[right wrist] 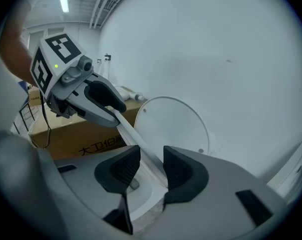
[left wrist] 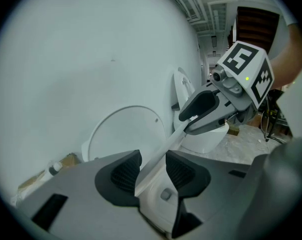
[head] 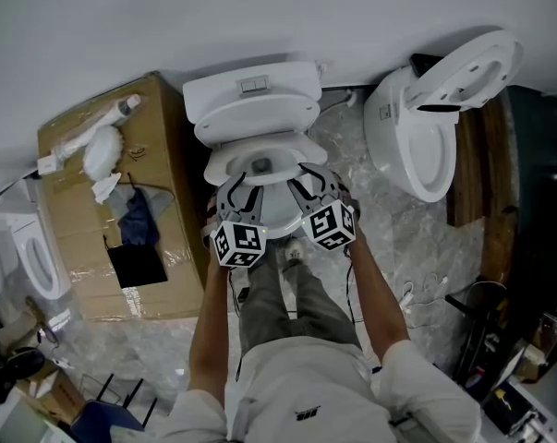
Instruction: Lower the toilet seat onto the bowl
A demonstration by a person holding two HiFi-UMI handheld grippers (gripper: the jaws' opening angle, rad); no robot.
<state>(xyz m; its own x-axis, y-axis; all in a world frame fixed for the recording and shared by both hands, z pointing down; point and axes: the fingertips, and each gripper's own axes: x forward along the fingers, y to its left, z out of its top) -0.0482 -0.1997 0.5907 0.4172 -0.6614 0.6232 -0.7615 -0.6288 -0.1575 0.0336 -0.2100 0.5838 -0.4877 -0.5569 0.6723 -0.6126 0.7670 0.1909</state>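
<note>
A white toilet stands against the wall with its lid (head: 255, 123) up against the tank (head: 250, 86). The thin toilet seat (head: 224, 162) lies tipped forward over the bowl. Whether it rests on the rim I cannot tell. My left gripper (head: 239, 183) is shut on the front left of the seat, whose edge (left wrist: 161, 151) fills the gap between the pads of the left gripper (left wrist: 153, 171). My right gripper (head: 308, 175) grips the front right the same way. In the right gripper view the seat (right wrist: 135, 136) runs between the right gripper (right wrist: 152, 169) and up to the left gripper (right wrist: 113, 114).
A large cardboard box (head: 84, 201) with a bottle and rags sits left of the toilet. A second toilet (head: 417, 146) with raised lid stands to the right, beside a wooden board (head: 472, 164). Another toilet (head: 33, 257) shows at the left edge. The person's legs stand right before the bowl.
</note>
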